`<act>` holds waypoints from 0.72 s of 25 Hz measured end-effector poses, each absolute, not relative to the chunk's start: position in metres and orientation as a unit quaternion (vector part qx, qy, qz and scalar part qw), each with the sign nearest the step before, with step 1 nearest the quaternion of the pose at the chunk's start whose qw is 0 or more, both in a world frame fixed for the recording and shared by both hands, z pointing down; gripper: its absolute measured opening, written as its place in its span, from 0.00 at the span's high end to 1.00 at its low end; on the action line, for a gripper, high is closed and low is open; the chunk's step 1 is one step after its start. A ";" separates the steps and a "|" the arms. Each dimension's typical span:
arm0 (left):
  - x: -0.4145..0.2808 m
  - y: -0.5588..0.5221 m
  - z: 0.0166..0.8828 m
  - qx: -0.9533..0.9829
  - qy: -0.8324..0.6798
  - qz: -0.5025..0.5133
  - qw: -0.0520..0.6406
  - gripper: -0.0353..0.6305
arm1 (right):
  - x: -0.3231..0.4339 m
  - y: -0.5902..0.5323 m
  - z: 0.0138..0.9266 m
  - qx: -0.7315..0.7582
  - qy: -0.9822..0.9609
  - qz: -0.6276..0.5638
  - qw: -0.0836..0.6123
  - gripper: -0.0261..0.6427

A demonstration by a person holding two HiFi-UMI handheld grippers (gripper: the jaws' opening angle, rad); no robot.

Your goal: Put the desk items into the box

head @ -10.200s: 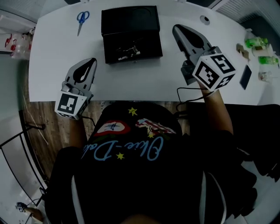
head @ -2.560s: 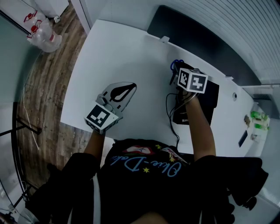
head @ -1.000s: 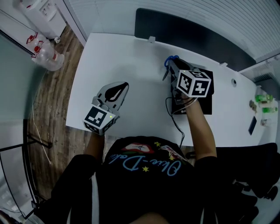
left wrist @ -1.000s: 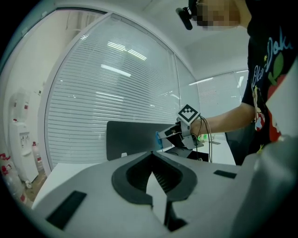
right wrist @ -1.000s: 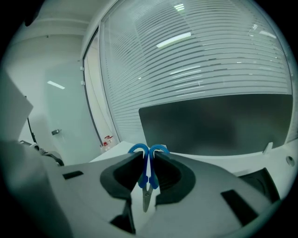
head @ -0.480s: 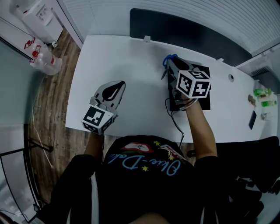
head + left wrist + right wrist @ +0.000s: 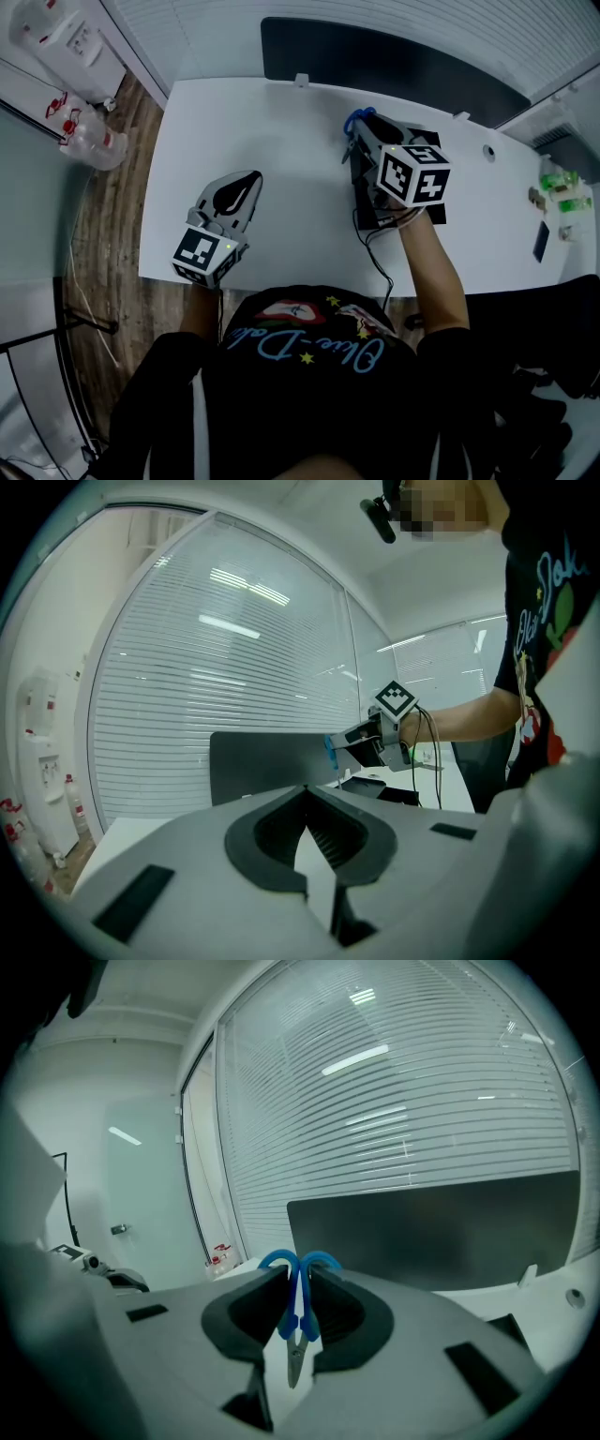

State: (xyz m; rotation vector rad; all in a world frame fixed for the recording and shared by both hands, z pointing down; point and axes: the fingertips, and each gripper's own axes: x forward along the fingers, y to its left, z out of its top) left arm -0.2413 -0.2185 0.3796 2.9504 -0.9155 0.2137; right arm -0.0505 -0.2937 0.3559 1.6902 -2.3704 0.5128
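Scissors (image 7: pixel 298 1316) are clamped by their blue handles between my right gripper's (image 7: pixel 367 133) jaws, blades hanging down, over the left edge of the black box (image 7: pixel 364 208) on the white table (image 7: pixel 281 131). My left gripper (image 7: pixel 307 808) is fully closed and empty, well left of the box.

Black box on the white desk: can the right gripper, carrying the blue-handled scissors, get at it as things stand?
Probably yes. The right gripper, shut on the blue-handled scissors, hangs about over the black box, and nothing shows between them.
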 end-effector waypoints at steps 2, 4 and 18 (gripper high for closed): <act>-0.241 -0.218 0.379 0.953 -0.294 0.071 0.021 0.93 | -0.047 -0.292 0.351 0.571 -0.799 0.169 0.089 0.84; -0.240 -0.217 0.378 0.953 -0.292 0.076 0.015 0.93 | -0.045 -0.290 0.347 0.570 -0.800 0.167 0.084 0.84; -0.233 -0.220 0.375 0.959 -0.272 0.082 0.011 0.93 | -0.033 -0.266 0.325 0.580 -0.798 0.158 0.050 0.84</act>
